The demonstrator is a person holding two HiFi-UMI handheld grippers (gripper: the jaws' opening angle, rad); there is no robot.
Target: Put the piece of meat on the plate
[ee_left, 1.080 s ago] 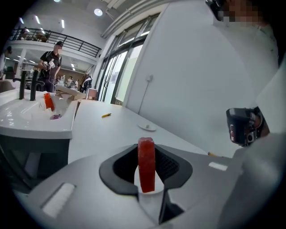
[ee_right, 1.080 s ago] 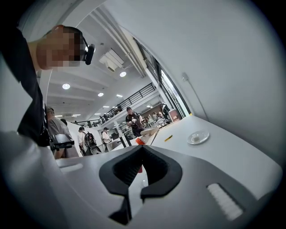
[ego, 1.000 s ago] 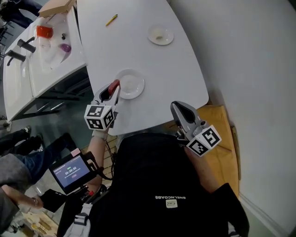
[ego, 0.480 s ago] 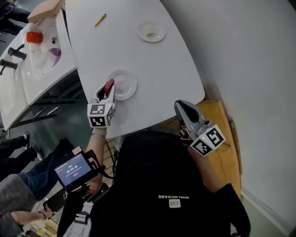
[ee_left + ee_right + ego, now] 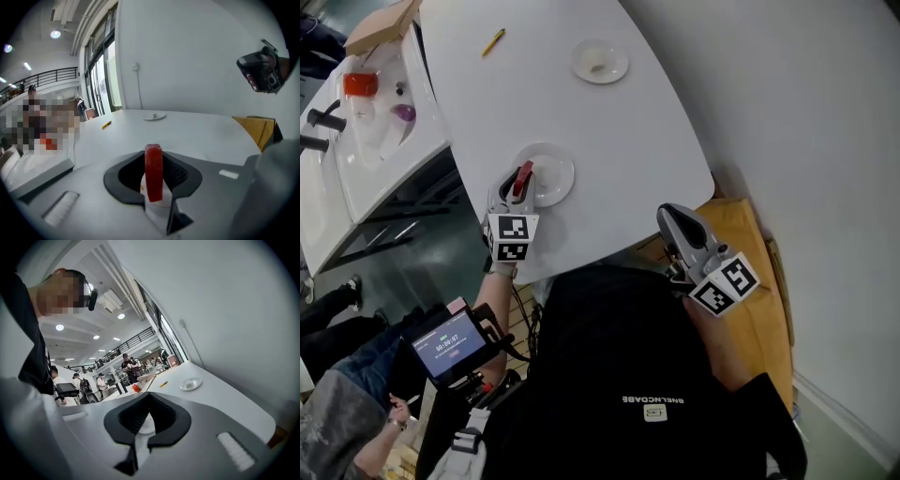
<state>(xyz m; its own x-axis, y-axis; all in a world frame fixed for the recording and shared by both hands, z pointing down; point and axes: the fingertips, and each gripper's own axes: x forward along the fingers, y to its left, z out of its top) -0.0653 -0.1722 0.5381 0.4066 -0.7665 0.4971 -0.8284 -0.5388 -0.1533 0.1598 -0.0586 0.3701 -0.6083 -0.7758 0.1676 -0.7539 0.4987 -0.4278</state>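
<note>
A red piece of meat point(image 5: 523, 179) stands on edge between the jaws of my left gripper point(image 5: 518, 190), which is shut on it. It hangs over the near-left rim of a white plate point(image 5: 553, 174) on the white table point(image 5: 619, 141). In the left gripper view the meat point(image 5: 153, 172) is upright between the dark pads point(image 5: 180, 174). My right gripper point(image 5: 673, 223) sits off the table's near right corner, shut and holding nothing. In the right gripper view its jaws point(image 5: 142, 442) meet, and the plate point(image 5: 145, 423) shows beyond them.
At the far end of the table lie a second small plate point(image 5: 600, 61) and a yellow pencil point(image 5: 493, 41). A lower white table point(image 5: 356, 159) at the left carries a red object point(image 5: 359, 83). A tan seat point(image 5: 750, 253) is at the right, against the wall.
My left gripper has rolled about its own axis with the meat held at the plate's rim. The right gripper has shifted slightly, still shut.
</note>
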